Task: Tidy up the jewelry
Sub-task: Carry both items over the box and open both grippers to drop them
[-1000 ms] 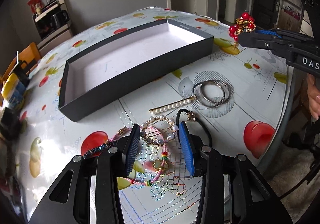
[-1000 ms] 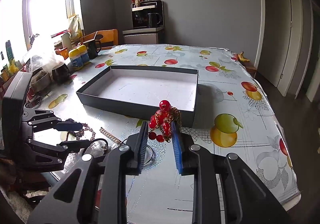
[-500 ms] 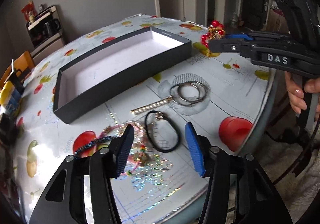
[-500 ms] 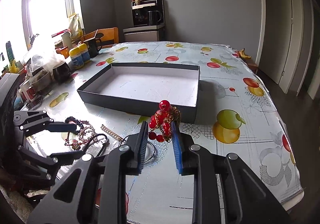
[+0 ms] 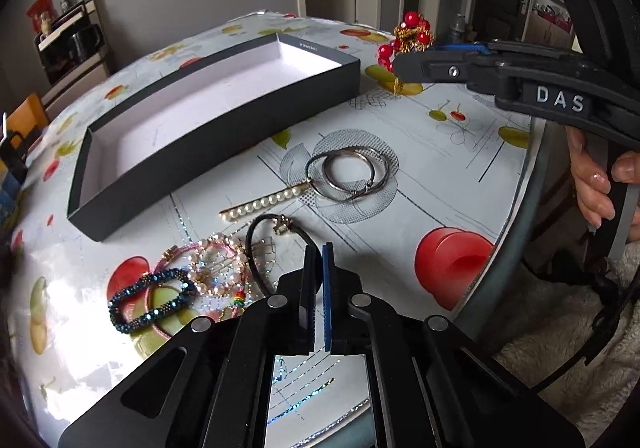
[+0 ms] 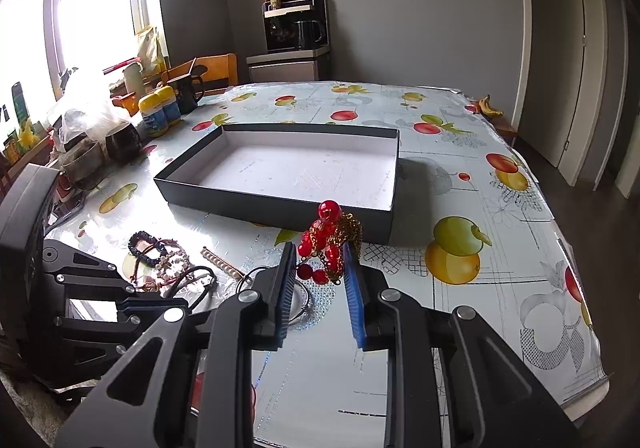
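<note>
Jewelry lies on the fruit-print table (image 6: 460,176) beside an open black box (image 6: 280,204), whose long side runs across the right wrist view. That view alone shows the window-side clutter; the left wrist view alone shows silver hoops (image 5: 352,176) and a pearl clip (image 5: 264,202) pointing toward them. The right gripper (image 6: 320,280) pinches a red bead cluster (image 6: 326,244) aloft near the box's corner. The left gripper (image 5: 317,280) has its jaws nearly together on a black cord bracelet (image 5: 256,244).
</note>
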